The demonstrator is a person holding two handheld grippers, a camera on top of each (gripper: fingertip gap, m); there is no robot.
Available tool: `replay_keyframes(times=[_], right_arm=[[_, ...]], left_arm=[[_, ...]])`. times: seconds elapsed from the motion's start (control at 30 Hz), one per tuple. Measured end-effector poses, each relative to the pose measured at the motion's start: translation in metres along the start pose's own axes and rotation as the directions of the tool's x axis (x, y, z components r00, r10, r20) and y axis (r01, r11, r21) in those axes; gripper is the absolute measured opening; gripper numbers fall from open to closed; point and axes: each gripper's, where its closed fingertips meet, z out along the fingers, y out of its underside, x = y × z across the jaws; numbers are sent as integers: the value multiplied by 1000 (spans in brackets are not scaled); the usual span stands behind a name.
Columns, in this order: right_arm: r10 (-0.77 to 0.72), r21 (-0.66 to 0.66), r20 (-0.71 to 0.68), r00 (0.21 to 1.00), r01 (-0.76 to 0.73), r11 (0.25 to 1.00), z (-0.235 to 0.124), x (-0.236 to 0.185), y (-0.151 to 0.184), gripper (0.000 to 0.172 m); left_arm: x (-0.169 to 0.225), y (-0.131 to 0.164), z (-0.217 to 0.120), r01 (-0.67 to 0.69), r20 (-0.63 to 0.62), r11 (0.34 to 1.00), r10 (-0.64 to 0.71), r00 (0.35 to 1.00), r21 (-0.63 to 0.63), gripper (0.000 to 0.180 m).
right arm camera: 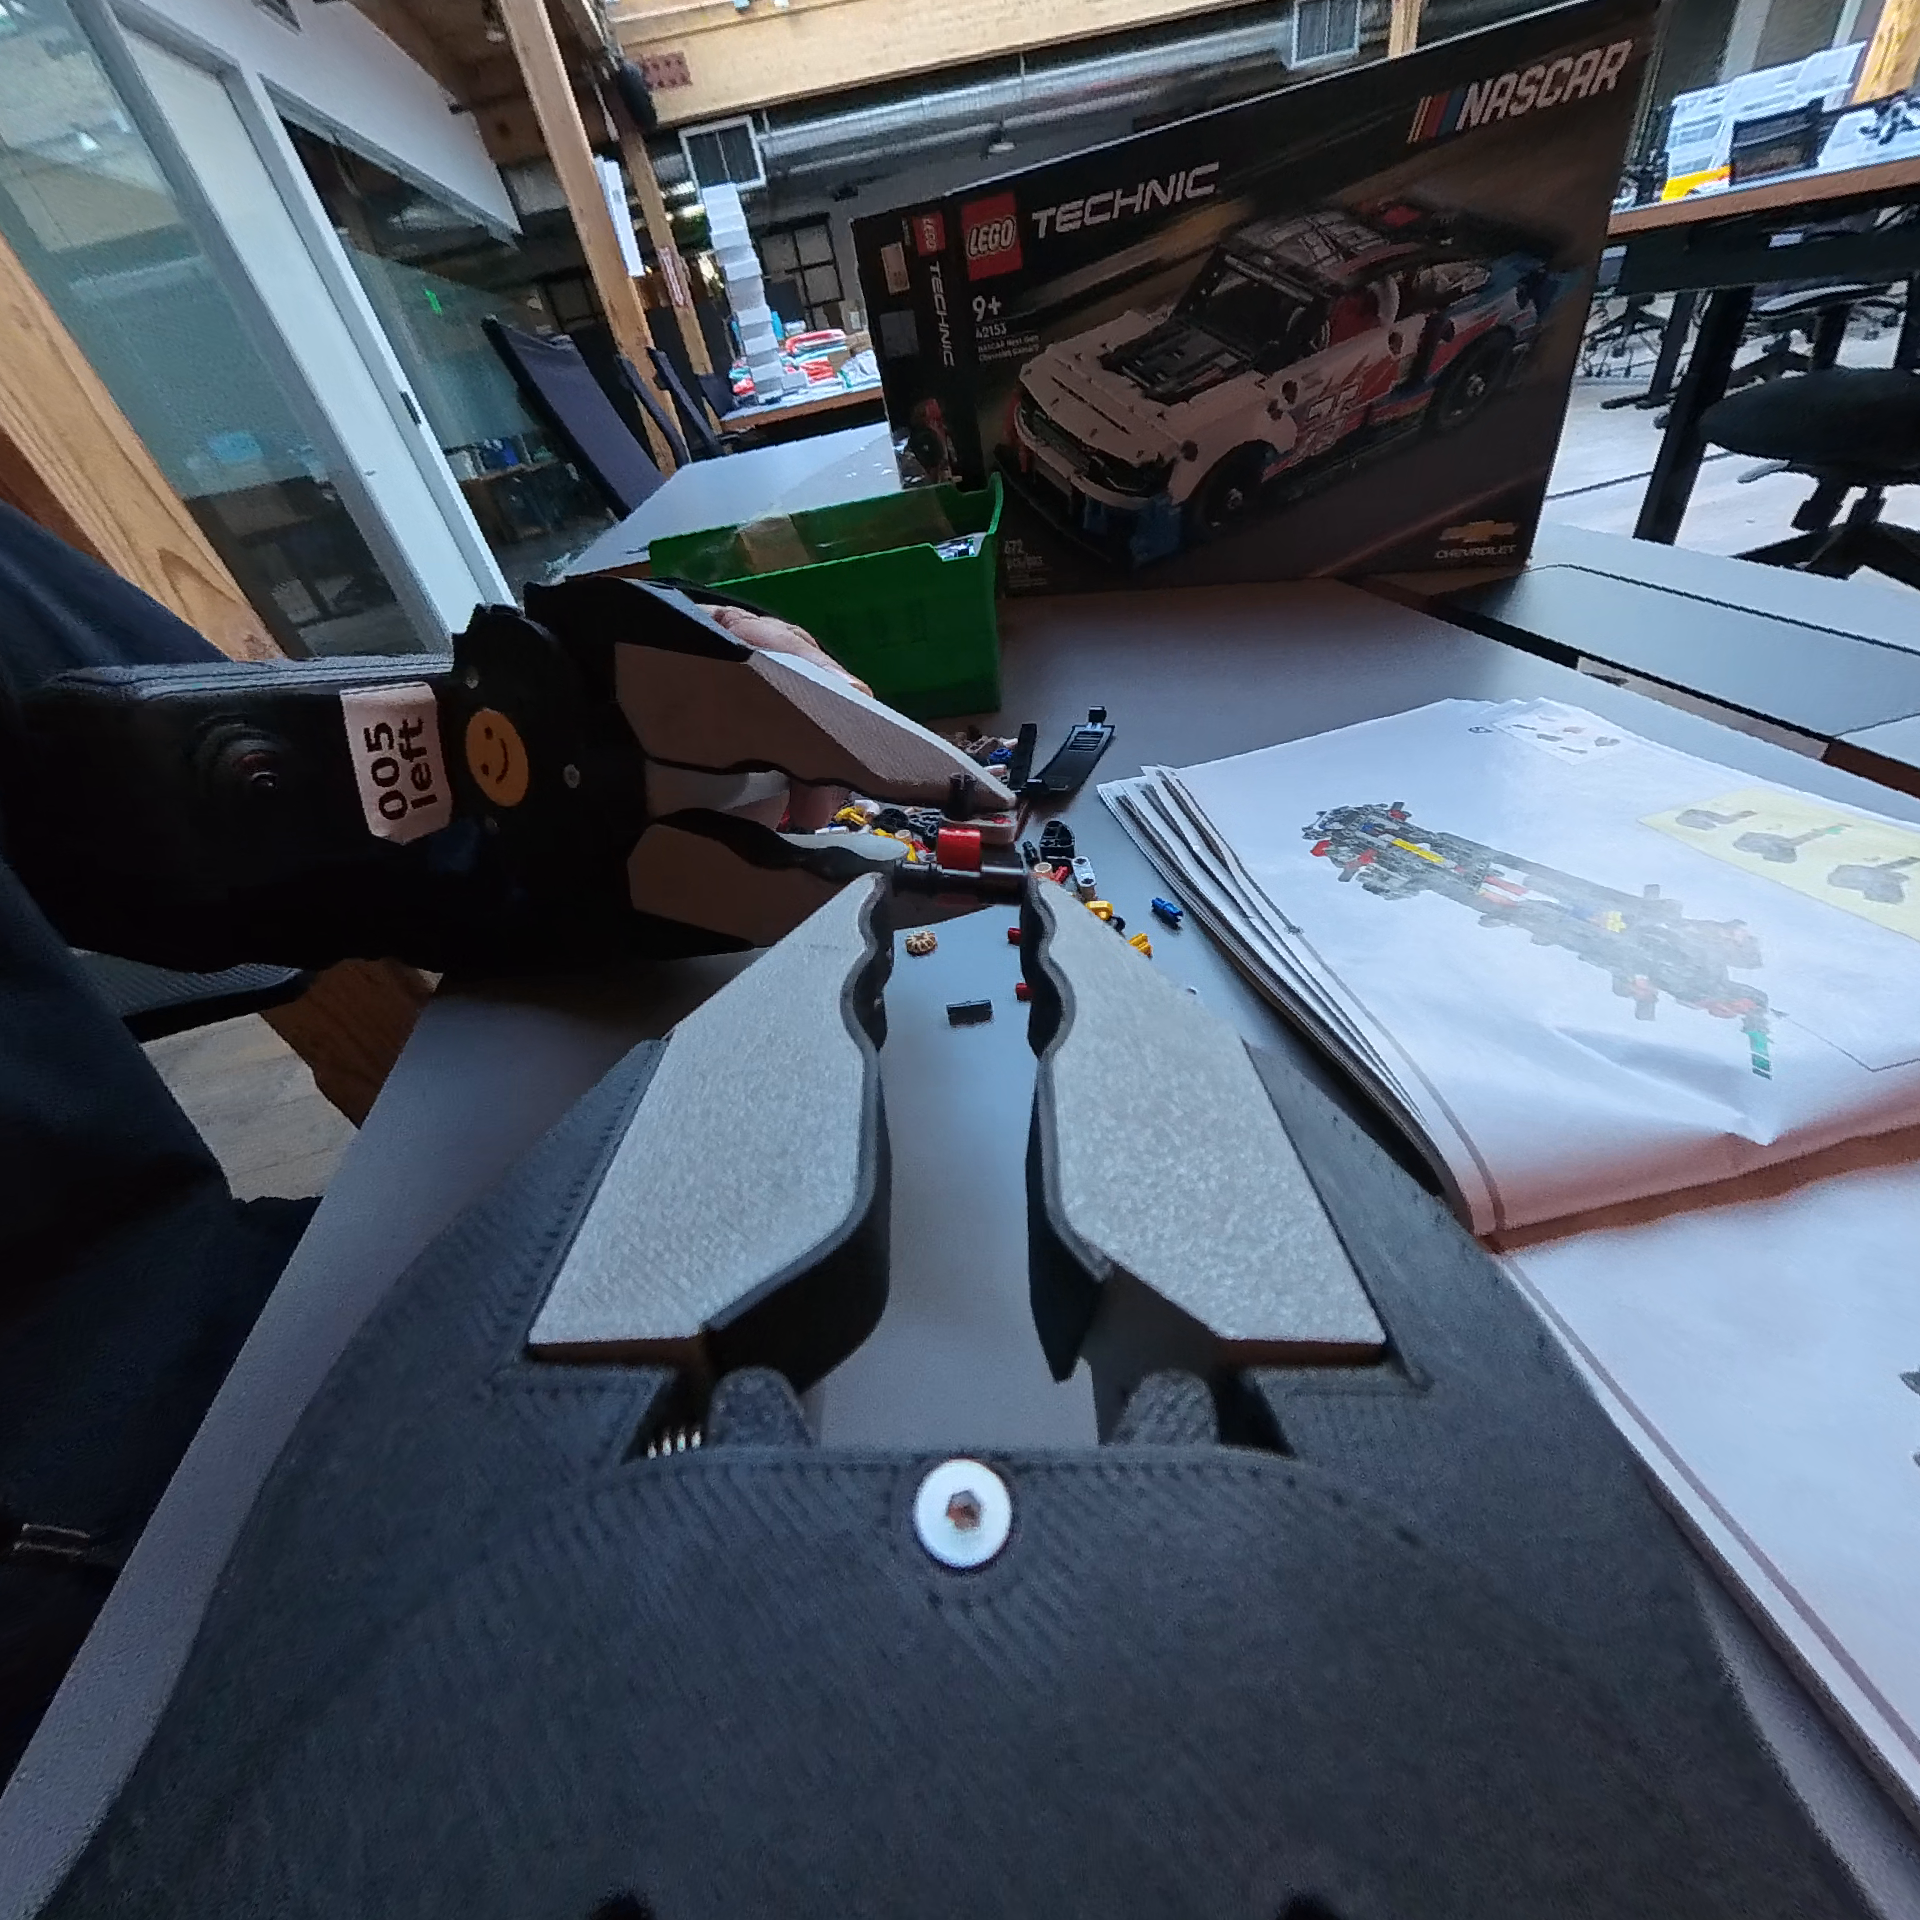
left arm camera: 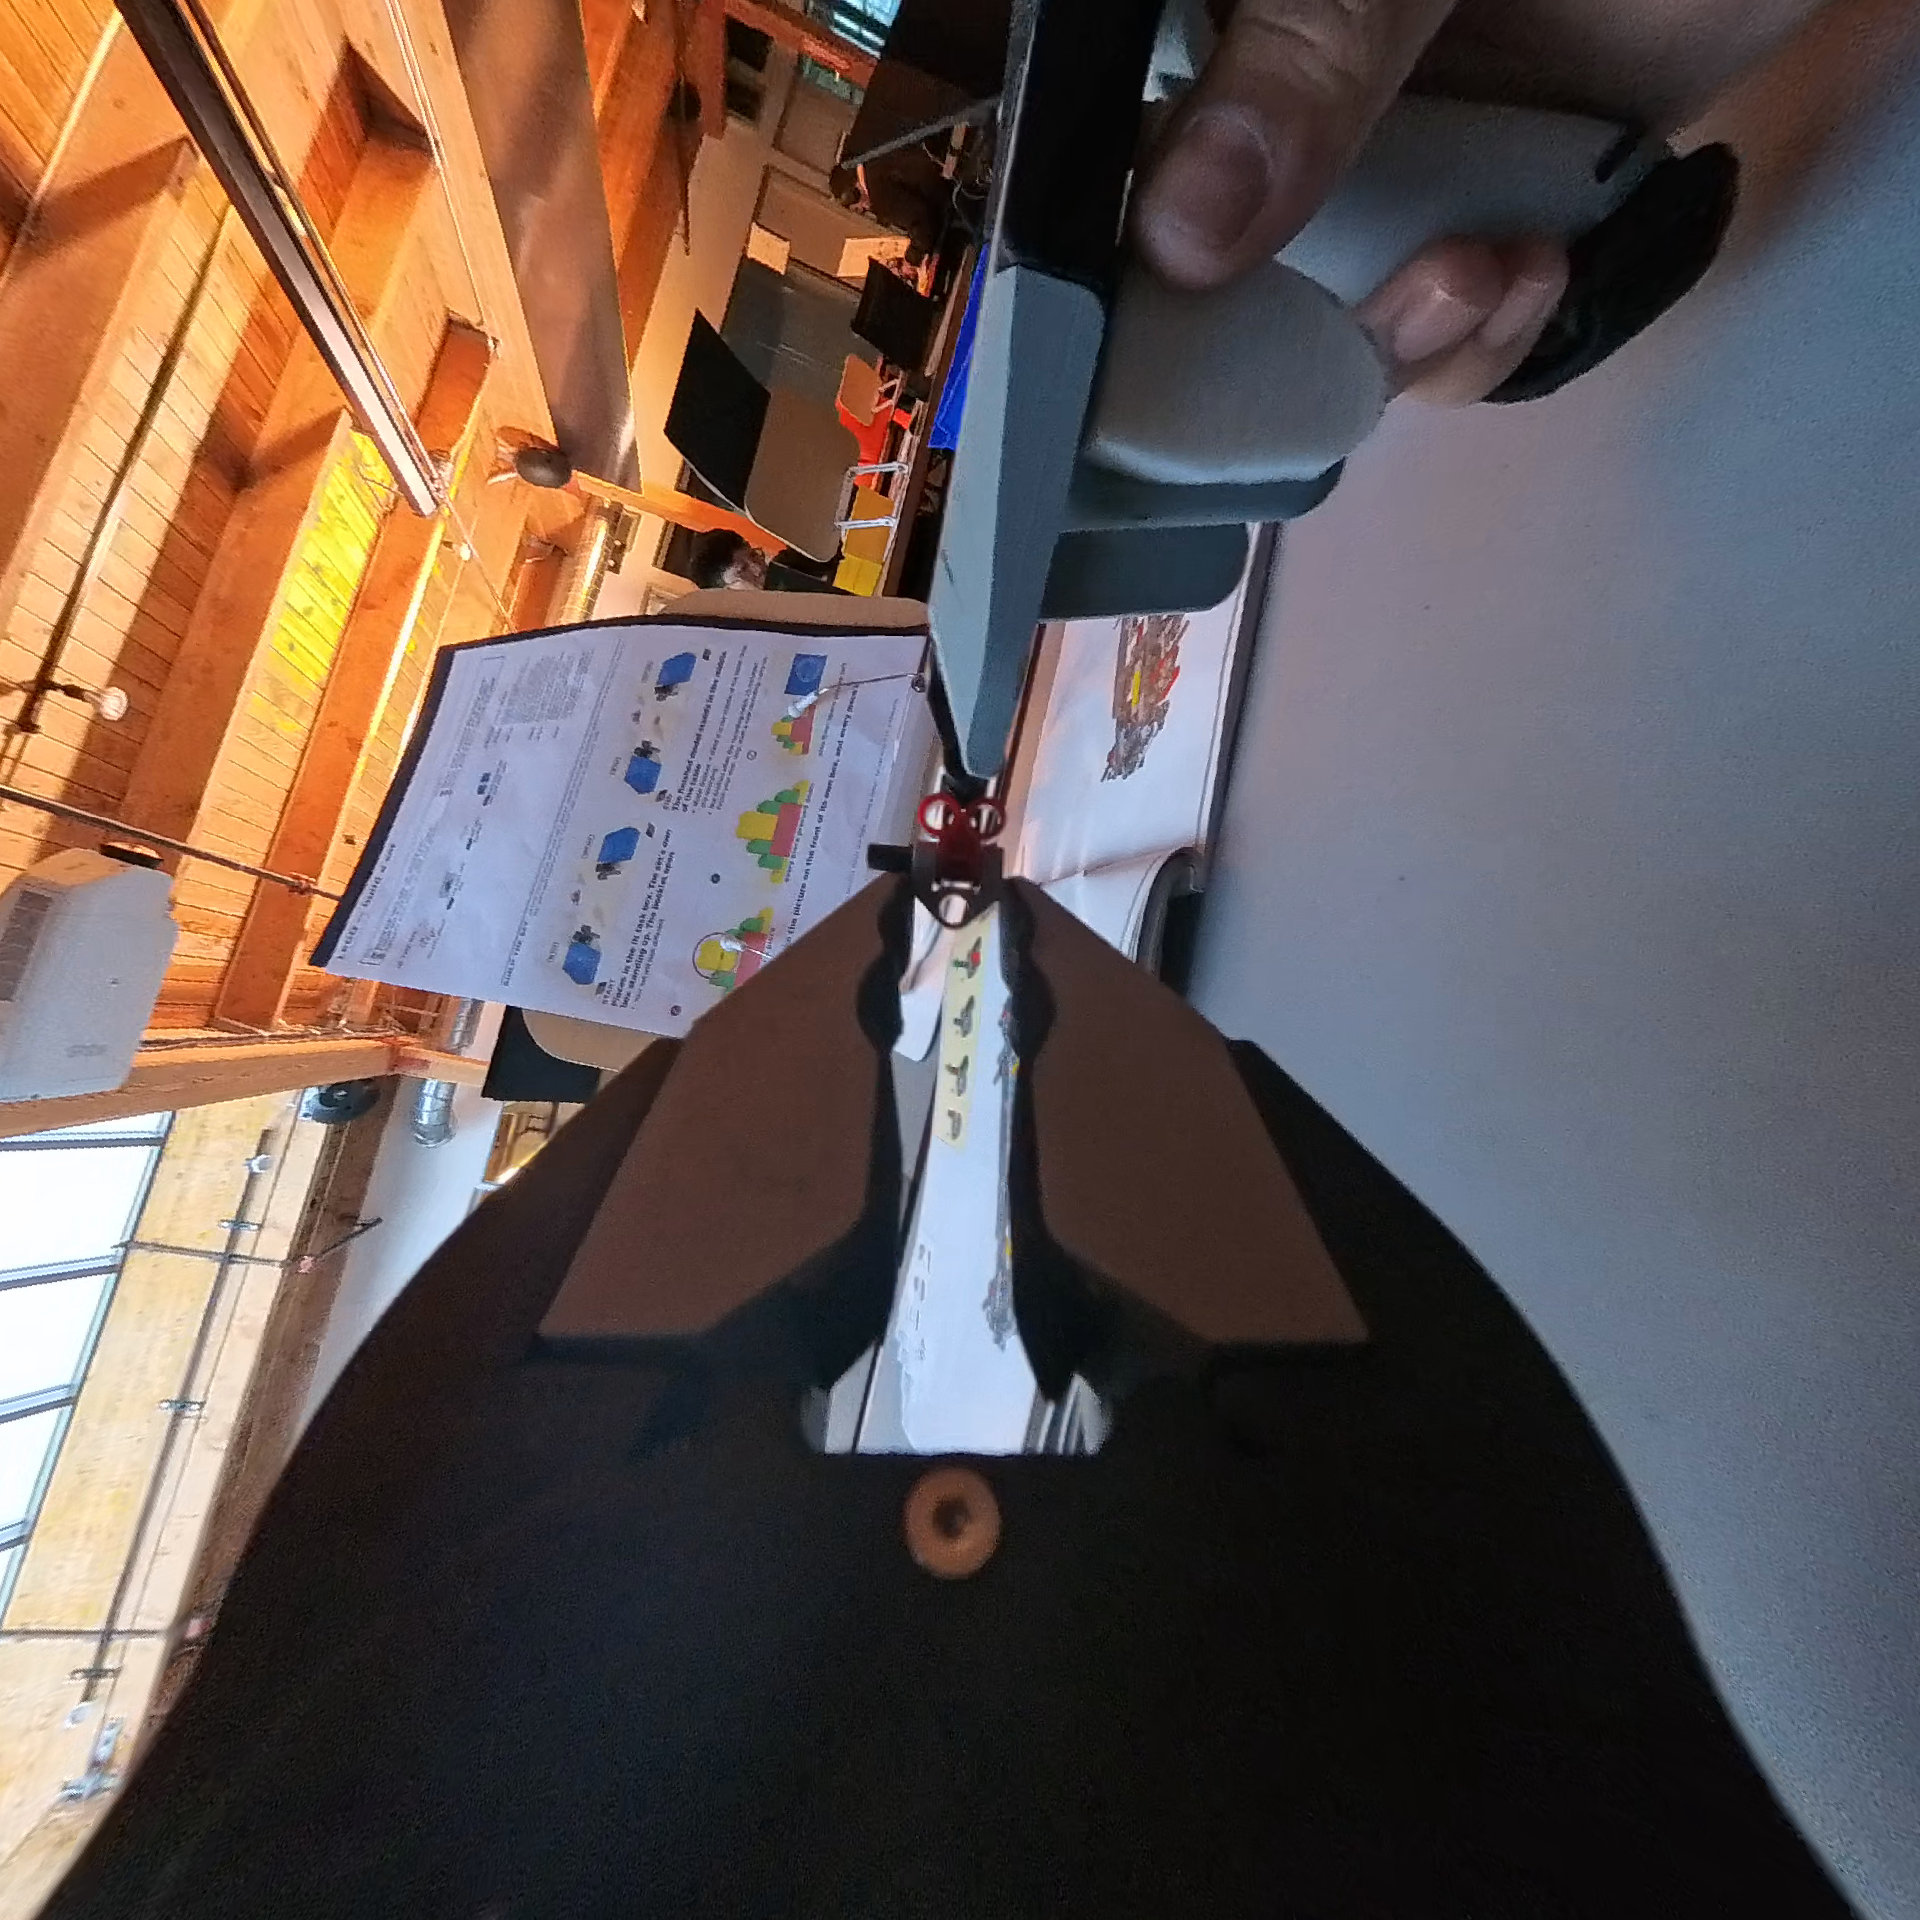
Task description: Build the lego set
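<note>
Gripping one black-and-red brick assembly (right arm camera: 961, 868): both claws.

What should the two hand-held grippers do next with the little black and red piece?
Probably hold steady and square it up. The right hand-held gripper and left hand-held gripper both pinch the black and red piece, above the loose pieces on the table.
</note>
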Motion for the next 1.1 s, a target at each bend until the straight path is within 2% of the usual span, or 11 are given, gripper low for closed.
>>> replay_keyframes(times=[0.2, 0.4, 0.5, 0.57, 0.63, 0.7, 0.87, 1.1], right_arm=[[-73, -19, -21, 997, 72, 997, -1, -3, 1, 20], [-33, -11, -18, 999, 33, 999, -4, -8, -6, 20], [62, -122, 58, 996, -55, 991, -5, -8, 7, 20], [91, -198, 91, 992, -71, 978, -9, -9, 16, 22], [35, -237, 69, 997, -17, 971, -12, -6, 23, 31], [-35, -288, 109, 993, 66, 955, -14, -15, 31, 24], [-203, -400, 122, 972, 235, 886, -13, -18, 53, 26], [-232, -427, 139, 963, 270, 863, -11, -19, 62, 24]], left_arm=[[0, -3, -1, -82, 37, 997, 82, 996, -13, 14], [-5, -8, -4, -65, 42, 998, 64, 997, 17, 14], [8, -7, -3, -116, -31, 993, 117, 993, 35, 13], [21, -8, -2, -221, -63, 974, 224, 973, 42, 13], [35, -11, -2, -295, -97, 954, 299, 949, 52, 14], [42, -15, -3, -334, -107, 940, 340, 934, 73, 14], [47, -20, -4, -338, -125, 936, 349, 929, 100, 13], [55, -19, -3, -371, -140, 924, 381, 914, 91, 13]])
